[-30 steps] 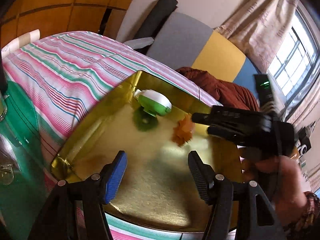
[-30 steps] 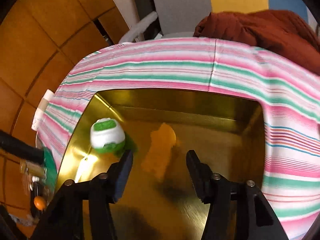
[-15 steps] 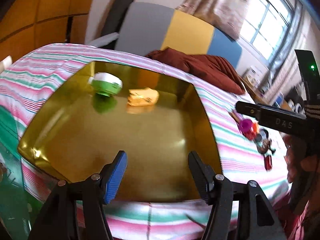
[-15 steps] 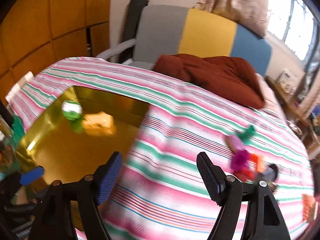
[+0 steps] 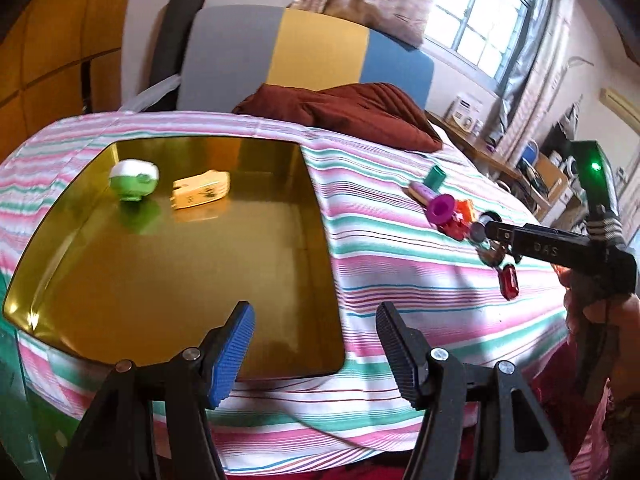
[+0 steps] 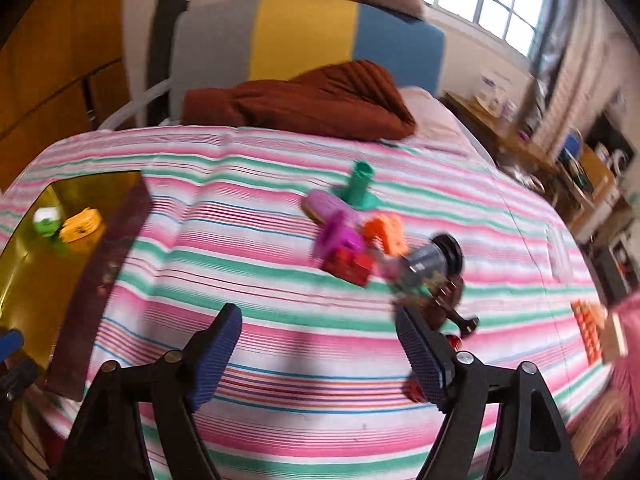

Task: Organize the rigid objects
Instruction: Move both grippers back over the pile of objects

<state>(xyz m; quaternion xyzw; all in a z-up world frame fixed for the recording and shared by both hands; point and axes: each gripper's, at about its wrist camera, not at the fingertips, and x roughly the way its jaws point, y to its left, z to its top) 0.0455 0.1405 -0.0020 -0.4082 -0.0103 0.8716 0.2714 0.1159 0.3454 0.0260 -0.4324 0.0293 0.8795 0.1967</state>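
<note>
Right claw (image 6: 318, 354) has swung off the gold tray (image 5: 316, 200) toward the toy pile (image 6: 360, 236) mid-surface, jaws open, empty. Left claw (image 5: 316, 350) open over tray's near edge. Green toy (image 5: 134, 180) and yellow toy (image 5: 200, 194) lie in tray's far corner; next pickup likely.

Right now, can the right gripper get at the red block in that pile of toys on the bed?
Probably yes. The right gripper is open and empty, pointed at the pile, with only bare striped cloth before the red block. The magenta piece and the grey cylinder crowd its sides, so closing cleanly may be tight.
</note>
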